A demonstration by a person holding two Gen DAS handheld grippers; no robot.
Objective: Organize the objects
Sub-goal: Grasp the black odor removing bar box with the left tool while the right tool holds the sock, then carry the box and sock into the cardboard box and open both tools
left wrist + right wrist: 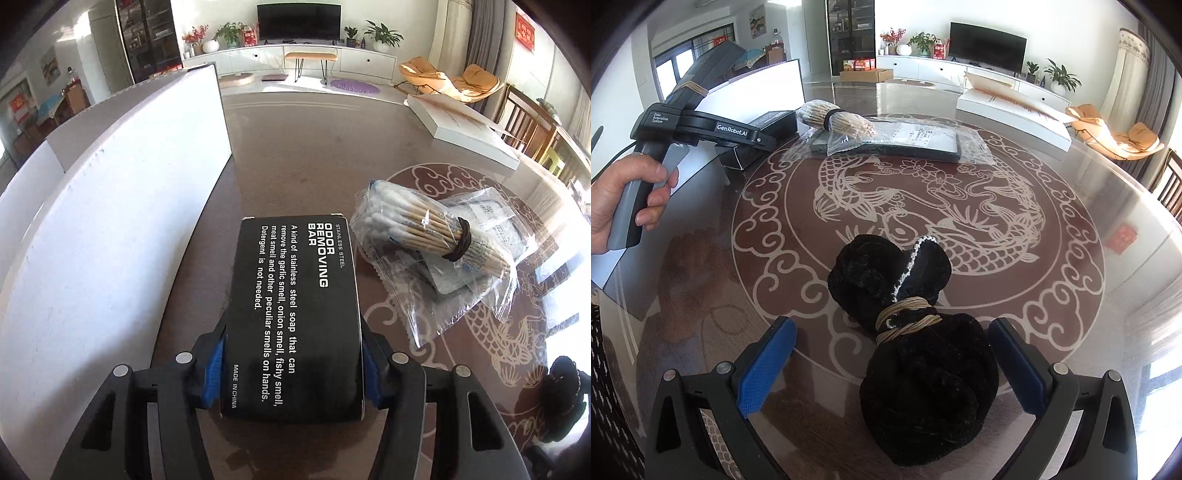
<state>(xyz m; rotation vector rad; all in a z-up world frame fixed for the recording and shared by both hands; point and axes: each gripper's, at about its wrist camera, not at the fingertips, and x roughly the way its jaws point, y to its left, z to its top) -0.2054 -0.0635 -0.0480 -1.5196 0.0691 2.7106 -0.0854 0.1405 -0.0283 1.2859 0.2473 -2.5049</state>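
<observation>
We have the left gripper (293,373) clamped on the black box (295,317), low in the centre of the left wrist view, its blue pads (215,373) pressing both long sides. The white bin (122,206) fills the left of that frame; we cannot see inside it. In the right wrist view our right gripper (892,365) stands wide apart around the black cloth bundle (916,354), not squeezing it. The swabs (428,230) and the bagged tablet (894,142) lie on the table (1071,295). We judge that most sorting remains.
</observation>
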